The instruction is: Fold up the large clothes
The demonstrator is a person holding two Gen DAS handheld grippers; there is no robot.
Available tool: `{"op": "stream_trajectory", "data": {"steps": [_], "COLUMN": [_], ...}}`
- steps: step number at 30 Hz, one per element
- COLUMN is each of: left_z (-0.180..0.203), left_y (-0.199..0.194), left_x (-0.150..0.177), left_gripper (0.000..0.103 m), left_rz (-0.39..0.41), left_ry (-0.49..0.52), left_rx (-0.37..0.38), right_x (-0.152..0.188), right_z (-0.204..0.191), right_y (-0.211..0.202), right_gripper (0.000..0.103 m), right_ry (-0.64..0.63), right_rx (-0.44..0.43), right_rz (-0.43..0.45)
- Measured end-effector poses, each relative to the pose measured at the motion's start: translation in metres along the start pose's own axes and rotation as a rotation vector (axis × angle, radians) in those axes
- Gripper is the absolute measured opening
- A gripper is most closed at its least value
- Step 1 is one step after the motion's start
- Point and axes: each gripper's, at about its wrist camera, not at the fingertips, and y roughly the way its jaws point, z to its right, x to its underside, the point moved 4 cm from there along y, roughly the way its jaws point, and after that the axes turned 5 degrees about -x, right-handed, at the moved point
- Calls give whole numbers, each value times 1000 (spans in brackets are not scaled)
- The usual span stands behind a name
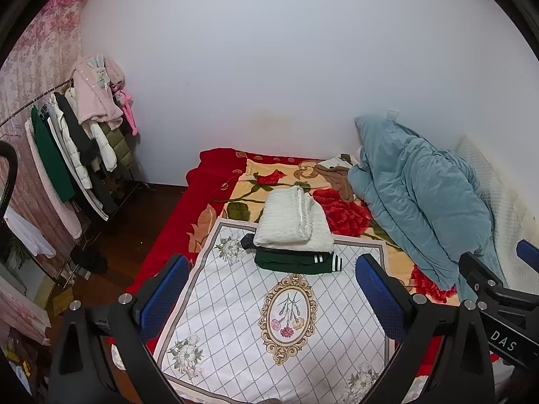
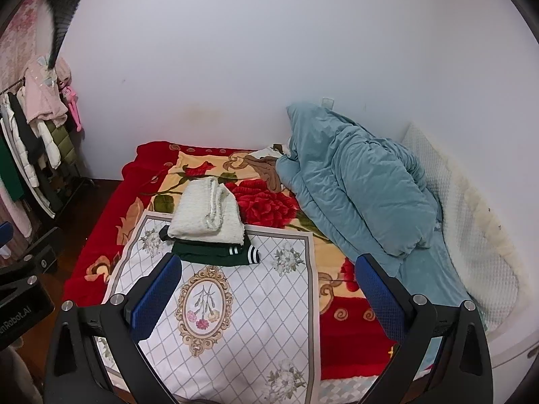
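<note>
L gripper (image 1: 274, 289) fingers spread wide, nothing btwn them, held above the bed. R gripper (image 2: 267, 286) same: wide apart, empty, also above the bed; its body shows at the right edge of the L wrist view, so the two sit side by side

Folded stack sits ahead of both finger pairs, roughly centred btwn L fingers, nearer the left finger in R view. Top item: white fluffy garment (image 1: 293, 219), folded. Under it: dark green garment (image 1: 296, 262) w/ white-striped cuffs, folded, sticking out toward the grippers. Small black item (image 1: 247, 240) peeks out at stack's left edge, can't tell what it is

Stack rests on far end of white diamond-pattern cloth (image 1: 242, 330) w/ oval flower medallion; cloth runs btwn and under the fingers. Below that, red floral blanket (image 1: 340, 215)

Beyond right finger: crumpled blue duvet (image 1: 414, 195) against wall. Far left of left finger: clothes rack (image 1: 77, 155) w/ hanging coats, on dark floor
</note>
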Motion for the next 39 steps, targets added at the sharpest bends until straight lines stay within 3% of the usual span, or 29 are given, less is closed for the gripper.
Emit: {"op": "stream_trajectory", "data": {"steps": [39], "left_z": [-9], "left_y": [-16], "left_x": [-2], "left_gripper": [101], "left_rz": [19], "left_ry": [5], "left_rx": [-1], "right_x": [-2], "right_z": [0], "right_y": [-16], "right_gripper": [103], "right_ry": [-2], "right_rx": [-17], "right_rz": [12]}}
